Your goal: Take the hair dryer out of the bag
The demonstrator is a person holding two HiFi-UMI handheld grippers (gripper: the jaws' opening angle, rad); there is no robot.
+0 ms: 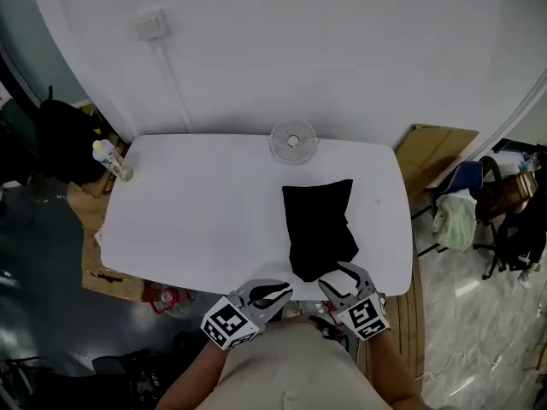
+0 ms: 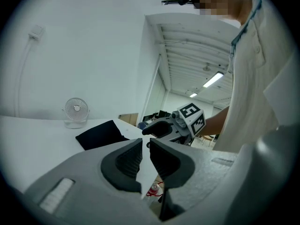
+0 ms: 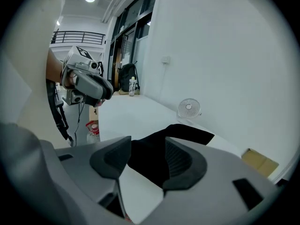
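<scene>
1. One white worktop (image 1: pixel 197 220) stands against a white wall, seen from above.
2. One black bag (image 1: pixel 320 227) lies flat on the worktop, right of centre, and reaches almost to the near edge. The hair dryer itself does not show in any view.
3. One small round white fan (image 1: pixel 293 140) stands at the far edge, just beyond the bag and apart from it.
4. One bottle (image 1: pixel 112 161) sits by the far left corner. Its label is too small to read.
5. One white wall box (image 1: pixel 151 26) is mounted on the wall above the worktop, with a cable running down from it.
6. Two hand-held grippers are at the near edge. Each carries one cube of black-and-white square markers, which are patterns and not words.
7. The left gripper (image 1: pixel 278 294) is left of the bag and clear of it. Its fingers (image 2: pixel 129 162) are clenched together with nothing between them.
8. The right gripper (image 1: pixel 335 276) is at the bag's near end. Its fingers (image 3: pixel 180 161) are spread wide and released. The bag shows in the gap beyond them, and the pads are not pressing it.
</scene>
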